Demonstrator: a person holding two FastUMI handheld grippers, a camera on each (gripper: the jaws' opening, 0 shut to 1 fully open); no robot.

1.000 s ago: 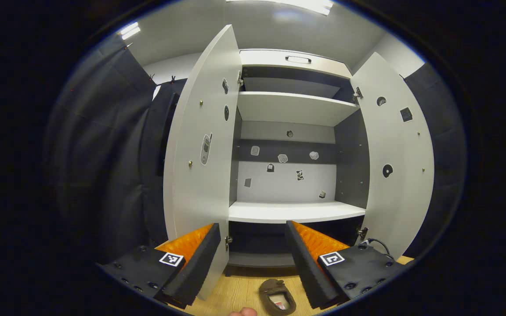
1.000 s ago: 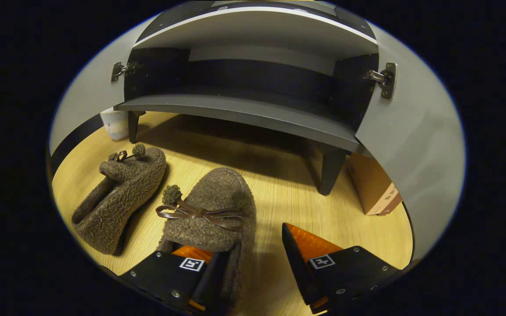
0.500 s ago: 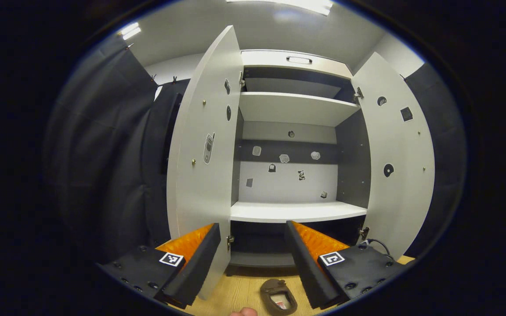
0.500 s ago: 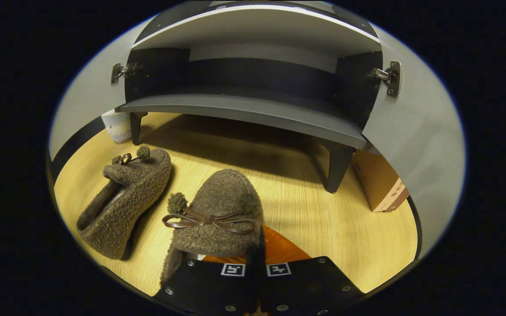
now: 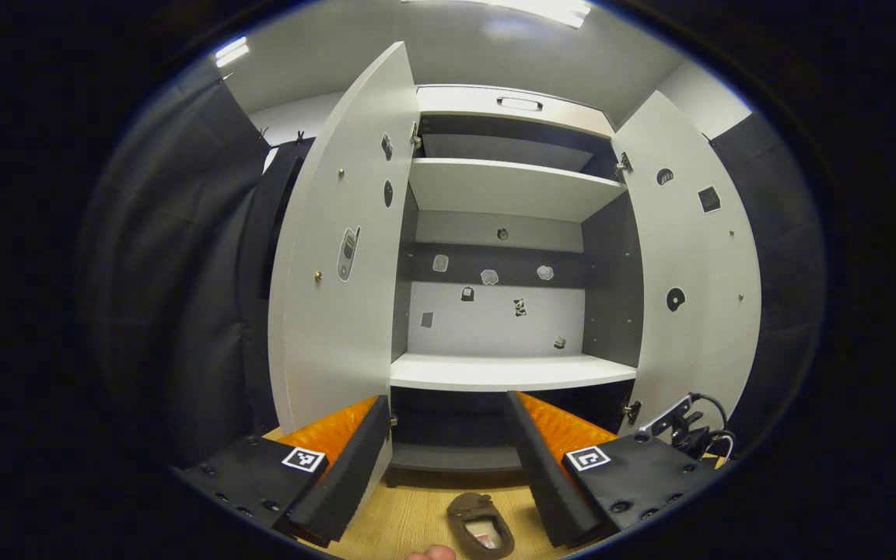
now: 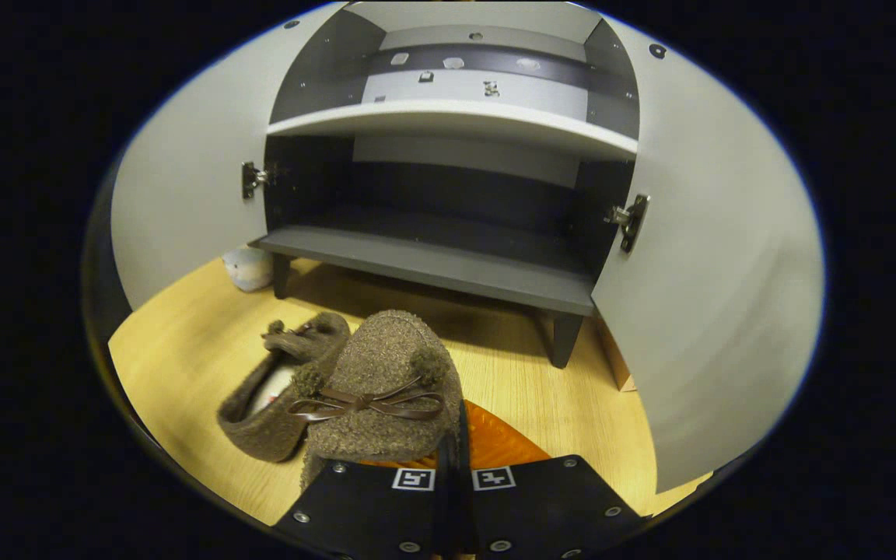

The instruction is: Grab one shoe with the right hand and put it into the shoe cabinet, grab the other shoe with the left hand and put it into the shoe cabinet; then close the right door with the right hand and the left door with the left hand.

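In the right gripper view, the right gripper [image 6: 452, 435] has its fingers pressed together on the right side wall of a brown fuzzy slipper [image 6: 386, 389] with a leather bow, apparently lifted off the wooden floor [image 6: 526, 389]. The second slipper [image 6: 273, 393] lies on the floor just left of it, partly hidden behind it. Beyond both stands the shoe cabinet [image 6: 448, 268], its left door [image 6: 176, 202] and right door [image 6: 712, 295] open.

In the left gripper view, the left gripper [image 5: 448, 435] hangs with fingers wide apart and empty, facing the cabinet's white shelves [image 5: 510, 372], with a slipper on the floor below.
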